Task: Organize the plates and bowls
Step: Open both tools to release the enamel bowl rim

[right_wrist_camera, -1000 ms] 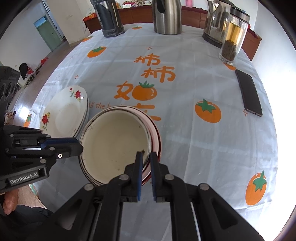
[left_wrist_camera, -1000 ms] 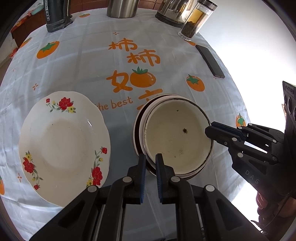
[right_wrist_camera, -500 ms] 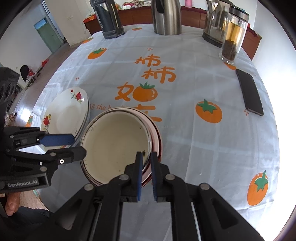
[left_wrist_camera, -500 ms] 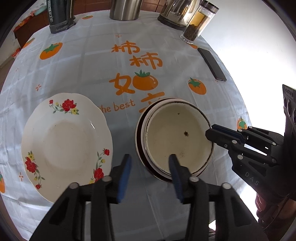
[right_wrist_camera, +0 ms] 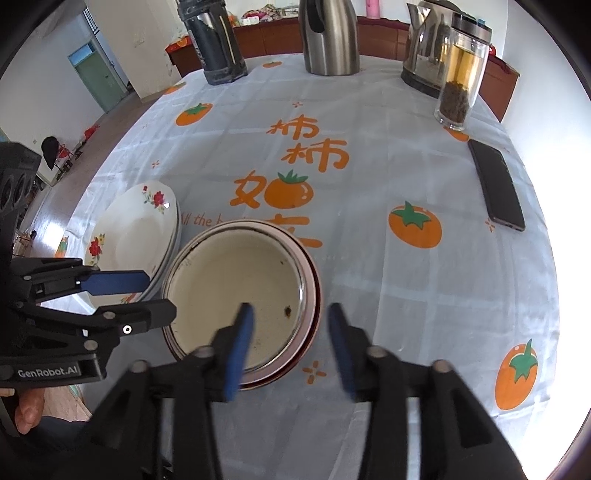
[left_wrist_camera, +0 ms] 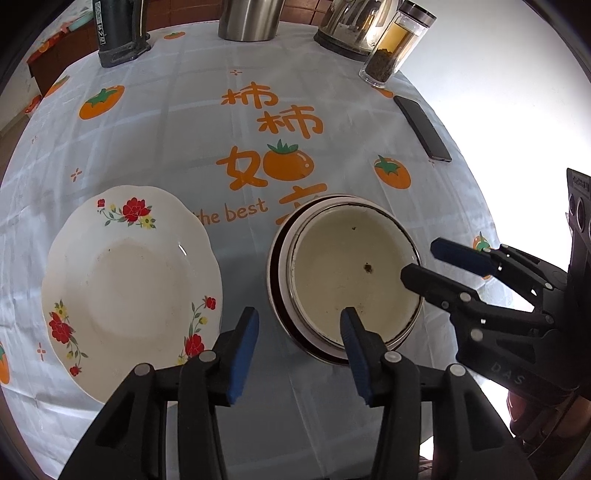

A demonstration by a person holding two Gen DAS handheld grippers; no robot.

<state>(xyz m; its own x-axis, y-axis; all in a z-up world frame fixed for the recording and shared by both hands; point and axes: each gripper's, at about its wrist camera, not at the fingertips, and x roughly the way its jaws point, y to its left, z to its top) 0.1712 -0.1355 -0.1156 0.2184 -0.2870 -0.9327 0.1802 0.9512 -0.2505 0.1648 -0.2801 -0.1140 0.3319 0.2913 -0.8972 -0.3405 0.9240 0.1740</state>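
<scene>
A stack of cream enamel bowls with dark rims sits on the tablecloth, also in the right wrist view. A stack of white flowered plates lies to its left, also in the right wrist view. My left gripper is open and empty, its jaws astride the bowls' near left rim. My right gripper is open and empty, astride the bowls' near right rim. Each gripper shows in the other's view: the right one, the left one.
A black phone lies at the right. A glass tea bottle, a kettle, a steel jug and a dark flask stand along the table's far edge. The table edge is close below both grippers.
Both grippers have opened: the left one first, the right one just now. Both have let go of the bowl stack's rim. The bowls rest on the table.
</scene>
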